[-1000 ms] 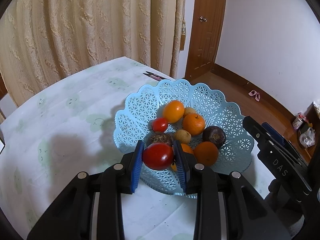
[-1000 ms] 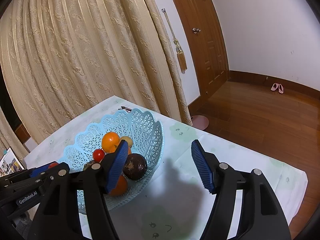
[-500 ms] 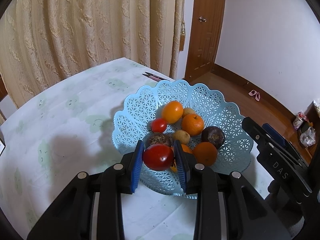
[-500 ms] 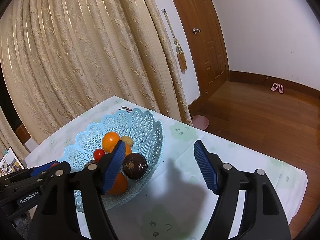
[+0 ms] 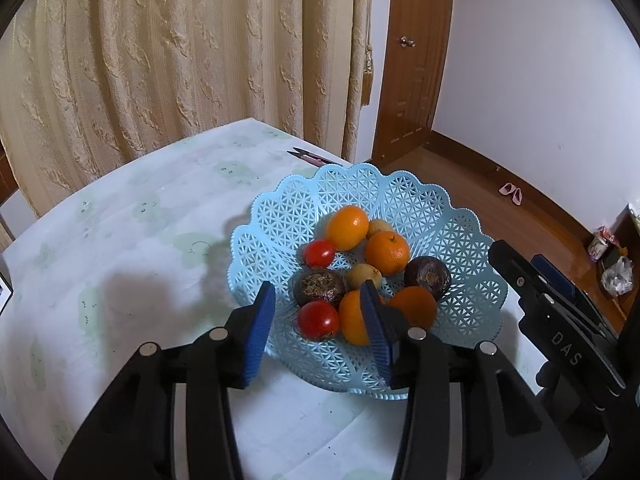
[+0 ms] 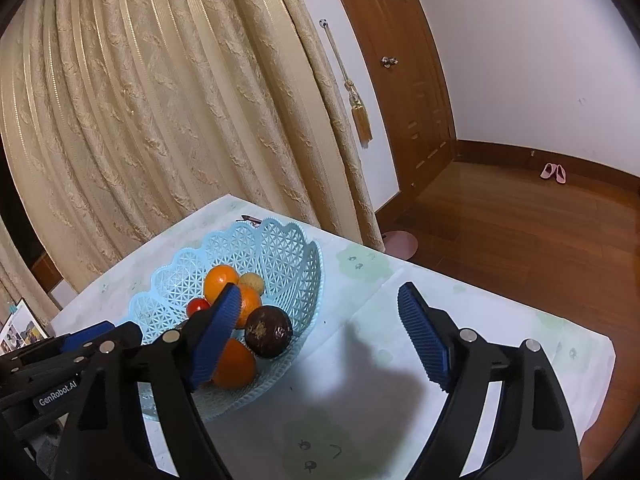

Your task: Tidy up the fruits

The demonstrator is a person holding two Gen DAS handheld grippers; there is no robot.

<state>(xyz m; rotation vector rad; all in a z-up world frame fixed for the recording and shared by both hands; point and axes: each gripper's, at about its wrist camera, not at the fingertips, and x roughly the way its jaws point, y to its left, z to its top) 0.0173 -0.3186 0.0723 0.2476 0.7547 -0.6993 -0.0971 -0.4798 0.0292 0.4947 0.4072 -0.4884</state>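
Fruits, all heaped in a pale blue lattice basket [image 5: 460,216] on a table [image 5: 140,216] spread with a light printed cloth. Nearest the camera, a red tomato [image 5: 318,320], lying loose on the basket floor between the blue pads of the left gripper [image 5: 316,320] and touching neither. Pads parted well wider than the tomato, gripping nothing; most likely just let go here, at a free spot on the near side of the pile. Beside it, an orange [image 5: 352,318] partly hidden behind the right-hand pad, another orange [image 5: 414,306] next to that, and two dark, wrinkled passion fruits [image 5: 318,288] [image 5: 427,273] behind. Further back, a second small tomato [image 5: 319,253], two more oranges [image 5: 346,227] [image 5: 387,252] and two small yellowish fruits [image 5: 363,275], kind hard to tell. Right gripper [image 6: 320,336] held above the bare cloth just beside the basket, spread wide and empty, seemingly waiting out of the way. No fruit visible on the cloth in either view, so sorting judged near its end. Scissors or a pen, too small to tell, at the far table edge [image 5: 312,157]. Cream curtain [image 5: 180,60] and wooden door [image 5: 416,52] behind, pink slippers [image 6: 554,172] on the floor.
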